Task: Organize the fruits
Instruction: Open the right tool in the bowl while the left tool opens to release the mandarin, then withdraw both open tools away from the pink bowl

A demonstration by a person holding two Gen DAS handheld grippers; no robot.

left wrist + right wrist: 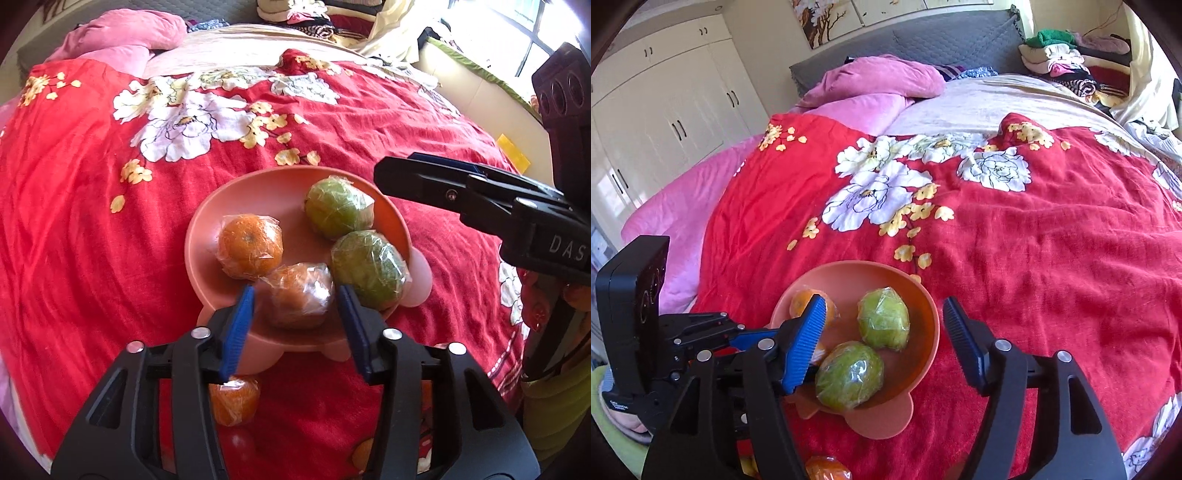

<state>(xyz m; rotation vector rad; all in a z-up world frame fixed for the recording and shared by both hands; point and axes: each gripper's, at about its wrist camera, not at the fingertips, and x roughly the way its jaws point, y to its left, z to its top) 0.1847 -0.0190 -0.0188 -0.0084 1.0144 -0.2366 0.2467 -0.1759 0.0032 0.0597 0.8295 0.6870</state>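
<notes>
Blue-padded left gripper (pixel 295 295) jaws straddle wrapped orange (pixel 298 295); right gripper (pixel 884 325) spread.

We see a bed under a red bedspread (pixel 1015 258) printed with white and yellow flowers. Beyond it lie a pink quilt (pixel 683 210), a pink pillow (pixel 882 79) and a beige blanket (pixel 990 99). A grey headboard (pixel 934 40) stands against the cream wall, with a painting (pixel 827 22) above it. White wardrobes (pixel 661 107) fill the left side. Folded clothes (pixel 1067 62) pile up at the far right corner. Bright daylight comes through a window (pixel 517 33).
</notes>
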